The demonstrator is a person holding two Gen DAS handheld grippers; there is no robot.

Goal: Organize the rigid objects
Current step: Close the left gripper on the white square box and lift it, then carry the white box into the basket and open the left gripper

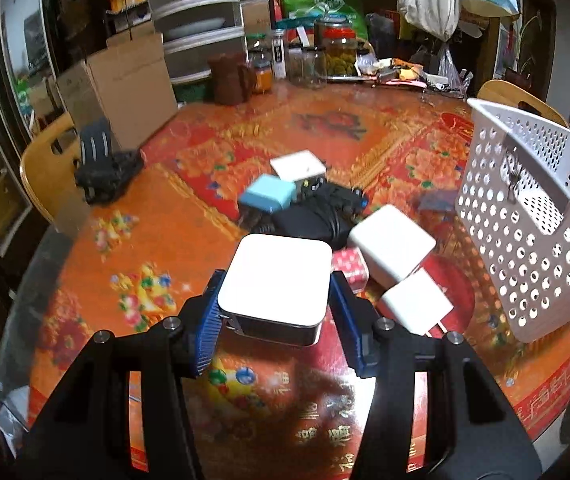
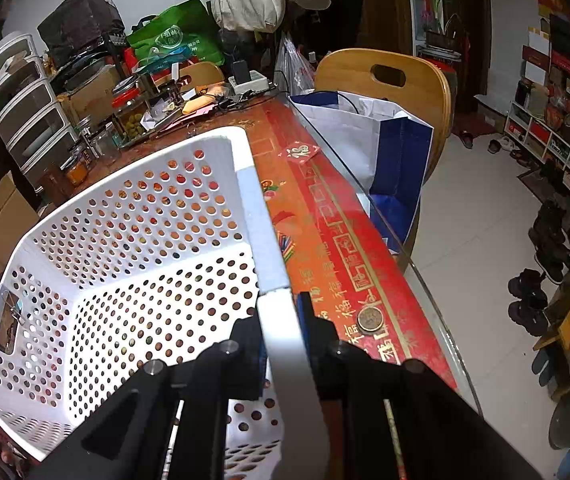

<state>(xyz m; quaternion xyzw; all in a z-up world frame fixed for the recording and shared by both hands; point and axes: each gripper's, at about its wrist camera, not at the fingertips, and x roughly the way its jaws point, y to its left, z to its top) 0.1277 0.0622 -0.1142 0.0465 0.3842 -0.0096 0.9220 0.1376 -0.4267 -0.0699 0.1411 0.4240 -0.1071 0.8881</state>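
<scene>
Left tongs clamp a white charger; right tongs grip the basket rim, partly hidden.

Left tool clamped on load; right tool clamped too.

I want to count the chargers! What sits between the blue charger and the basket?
In the left wrist view, black cables and two white chargers lie between the blue charger and the basket.
</scene>
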